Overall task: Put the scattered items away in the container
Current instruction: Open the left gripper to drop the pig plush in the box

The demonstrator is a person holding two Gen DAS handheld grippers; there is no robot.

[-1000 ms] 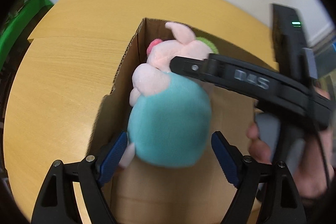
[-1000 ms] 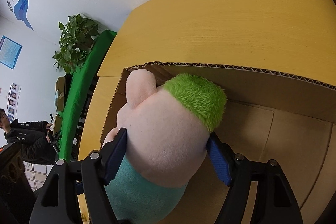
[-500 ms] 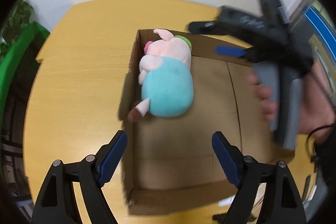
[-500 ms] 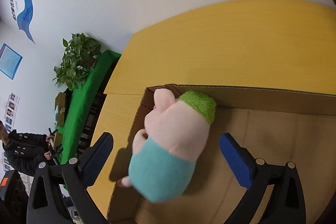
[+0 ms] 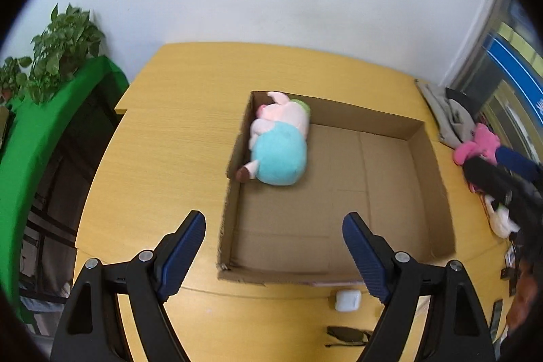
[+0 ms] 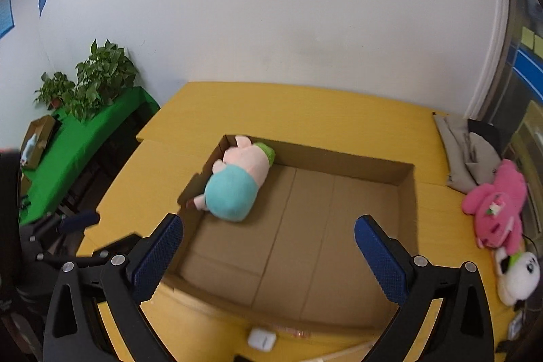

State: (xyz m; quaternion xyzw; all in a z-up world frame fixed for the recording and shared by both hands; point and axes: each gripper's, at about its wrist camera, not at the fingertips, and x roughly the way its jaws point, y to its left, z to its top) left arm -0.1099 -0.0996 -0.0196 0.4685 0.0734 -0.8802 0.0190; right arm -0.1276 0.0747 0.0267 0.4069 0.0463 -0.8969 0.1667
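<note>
Now, step in hand: one toy is boxed; judged next is fetching another from the right

Pig plush (image 6: 237, 184): lies on its side in the far-left corner of the cardboard box (image 6: 342, 163), touching the left wall

Left gripper (image 5: 275, 255): jaws wide apart, nothing between them, above the box's near-left part

Right gripper (image 6: 268, 256): jaws spread fully, empty, over the box floor

Pink plush (image 6: 497, 206): on the table (image 6: 305, 111) right of the box, outside it

White plush (image 6: 517, 273): just nearer than the pink one, touching it

Advice: take the pink toy across its body, lift clear of the right wall

Obstacles: white earbud case (image 6: 260, 339) and sunglasses (image 5: 349, 335) near the front edge; grey cloth (image 6: 458, 145) behind the toys
</note>
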